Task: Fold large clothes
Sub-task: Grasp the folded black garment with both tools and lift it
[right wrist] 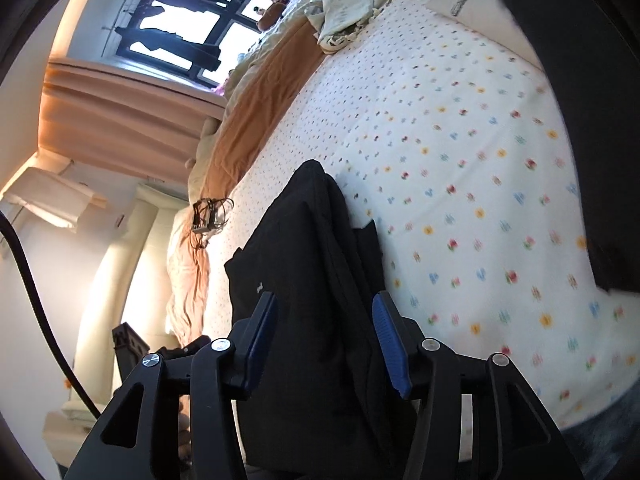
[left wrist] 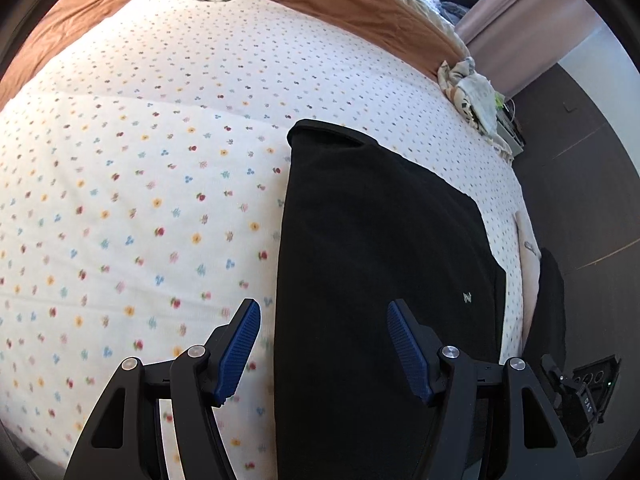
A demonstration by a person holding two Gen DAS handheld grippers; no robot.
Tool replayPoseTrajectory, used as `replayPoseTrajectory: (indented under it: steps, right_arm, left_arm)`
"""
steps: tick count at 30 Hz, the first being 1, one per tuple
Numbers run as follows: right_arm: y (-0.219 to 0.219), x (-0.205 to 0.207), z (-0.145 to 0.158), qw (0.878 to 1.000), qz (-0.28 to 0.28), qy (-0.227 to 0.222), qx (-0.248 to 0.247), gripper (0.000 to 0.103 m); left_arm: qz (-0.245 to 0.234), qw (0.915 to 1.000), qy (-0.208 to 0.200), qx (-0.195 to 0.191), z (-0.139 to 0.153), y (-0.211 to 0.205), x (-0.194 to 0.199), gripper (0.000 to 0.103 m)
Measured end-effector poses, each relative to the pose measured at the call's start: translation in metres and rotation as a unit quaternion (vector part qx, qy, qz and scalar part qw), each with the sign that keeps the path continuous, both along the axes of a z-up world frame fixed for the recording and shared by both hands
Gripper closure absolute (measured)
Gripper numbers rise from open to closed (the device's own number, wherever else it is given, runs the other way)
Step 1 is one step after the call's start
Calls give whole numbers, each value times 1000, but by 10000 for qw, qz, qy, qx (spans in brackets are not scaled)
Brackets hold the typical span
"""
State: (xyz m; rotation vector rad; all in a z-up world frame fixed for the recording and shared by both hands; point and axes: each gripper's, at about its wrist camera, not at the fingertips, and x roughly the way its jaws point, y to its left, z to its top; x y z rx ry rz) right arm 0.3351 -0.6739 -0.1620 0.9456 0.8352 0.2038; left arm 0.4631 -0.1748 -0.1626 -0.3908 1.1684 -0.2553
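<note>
In the left wrist view, a black garment is seen lying flat on the flowered bedsheet, already narrowed to a long panel with straight edges. The left gripper is held above the garment's near end, its jaws apart and empty.

In the right wrist view, the garment shows layered folds. The right gripper is held over the garment, jaws parted, nothing clamped. Lengthwise folding is judged done; a crosswise fold probably remains.
</note>
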Motion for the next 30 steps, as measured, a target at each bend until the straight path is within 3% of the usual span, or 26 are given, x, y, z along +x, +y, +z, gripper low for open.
replayPoseTrajectory:
  steps: [9, 11, 12, 19, 27, 30]
  right_arm:
    - [9, 81, -8, 9973, 537, 381, -339, 52]
    - [9, 98, -16, 9960, 639, 530, -334, 31]
    - [11, 106, -19, 9955, 687, 544, -354, 27]
    - [22, 156, -42, 9863, 1352, 857, -396, 26]
    - [18, 183, -73, 9708, 2151, 764, 735, 26]
    - [29, 189, -72, 9627, 2497, 727, 753, 26]
  left_arm:
    - [-80, 9995, 208, -218, -27, -1, 44, 36]
    - [-95, 9994, 206, -267, -32, -1, 50, 36]
    - [-96, 9993, 196, -317, -34, 0, 53, 36]
    - [-91, 9977, 112, -663, -45, 4, 71, 36]
    - [-16, 9953, 61, -964, -59, 3, 91, 40]
    - [-5, 9945, 61, -1049, -63, 0, 95, 46]
